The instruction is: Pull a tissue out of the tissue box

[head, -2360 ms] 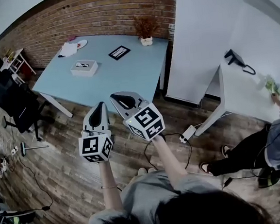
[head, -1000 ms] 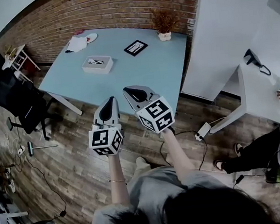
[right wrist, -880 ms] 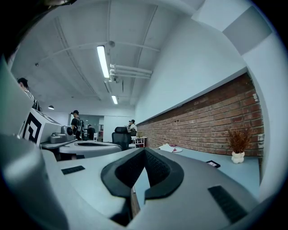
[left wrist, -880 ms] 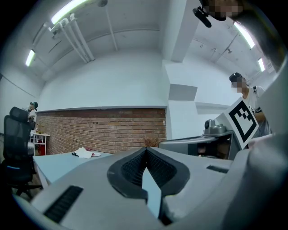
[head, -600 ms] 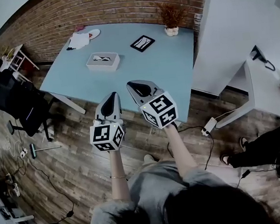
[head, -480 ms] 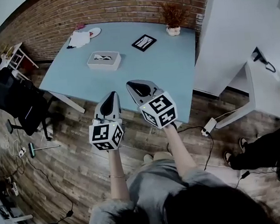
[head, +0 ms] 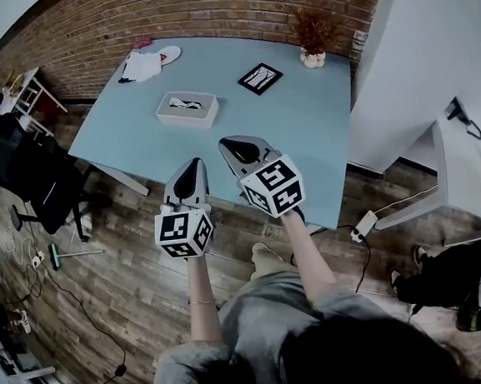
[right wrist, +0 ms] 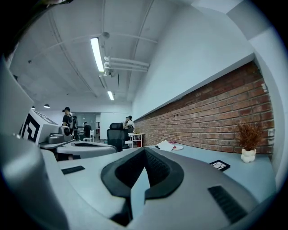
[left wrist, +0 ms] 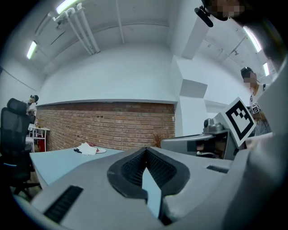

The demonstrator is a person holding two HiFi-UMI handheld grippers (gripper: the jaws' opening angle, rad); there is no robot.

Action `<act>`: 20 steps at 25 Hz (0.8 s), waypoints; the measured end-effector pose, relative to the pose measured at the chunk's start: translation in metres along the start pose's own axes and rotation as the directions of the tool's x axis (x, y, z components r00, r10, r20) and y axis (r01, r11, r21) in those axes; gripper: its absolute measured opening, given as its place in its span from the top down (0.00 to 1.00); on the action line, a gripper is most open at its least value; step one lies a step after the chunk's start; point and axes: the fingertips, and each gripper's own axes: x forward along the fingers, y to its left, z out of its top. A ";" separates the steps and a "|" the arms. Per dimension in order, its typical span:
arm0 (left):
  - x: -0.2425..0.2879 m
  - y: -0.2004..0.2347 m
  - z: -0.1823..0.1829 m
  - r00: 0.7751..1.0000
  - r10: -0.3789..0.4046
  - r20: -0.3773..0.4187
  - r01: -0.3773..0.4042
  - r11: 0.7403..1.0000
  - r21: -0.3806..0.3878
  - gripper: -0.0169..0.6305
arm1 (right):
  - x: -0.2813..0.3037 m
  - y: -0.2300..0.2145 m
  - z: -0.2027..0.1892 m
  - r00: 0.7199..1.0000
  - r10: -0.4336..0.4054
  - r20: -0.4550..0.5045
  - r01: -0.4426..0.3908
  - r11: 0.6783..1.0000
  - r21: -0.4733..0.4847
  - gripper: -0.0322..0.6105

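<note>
The tissue box [head: 187, 110] is a low pale box with a white tissue showing in its top slot. It lies on the light blue table [head: 303, 140], left of centre. Both grippers hover side by side over the table's near edge, short of the box. My left gripper [head: 194, 163] is shut and holds nothing, and its tips meet in the left gripper view [left wrist: 145, 151]. My right gripper [head: 231, 143] is also shut and empty, with its tips together in the right gripper view [right wrist: 144, 151]. Neither gripper view shows the box.
On the table's far side lie a black framed card [head: 259, 78], a small potted plant [head: 314, 42], and a white cloth [head: 141, 67] by a plate [head: 169, 53]. A black office chair [head: 23, 177] stands at the left, and a white desk [head: 474, 179] at the right.
The person has come closer to the blue table. Both grippers have moved forward together and now reach over its near edge. Their jaws have stayed shut.
</note>
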 end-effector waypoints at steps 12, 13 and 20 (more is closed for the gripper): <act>0.076 0.063 -0.016 0.998 0.034 -0.048 -0.036 0.999 -0.039 0.97 | 0.086 -0.054 -0.015 0.996 0.031 -0.081 -0.031 1.000 0.005 0.95; 0.081 0.067 -0.018 0.998 0.038 -0.053 -0.041 0.998 -0.043 0.97 | 0.092 -0.058 -0.017 0.995 0.035 -0.088 -0.035 0.999 0.007 0.95; 0.106 0.091 -0.030 0.995 0.058 -0.086 -0.064 0.996 -0.068 0.97 | 0.128 -0.073 -0.030 0.990 0.059 -0.131 -0.057 0.998 0.023 0.95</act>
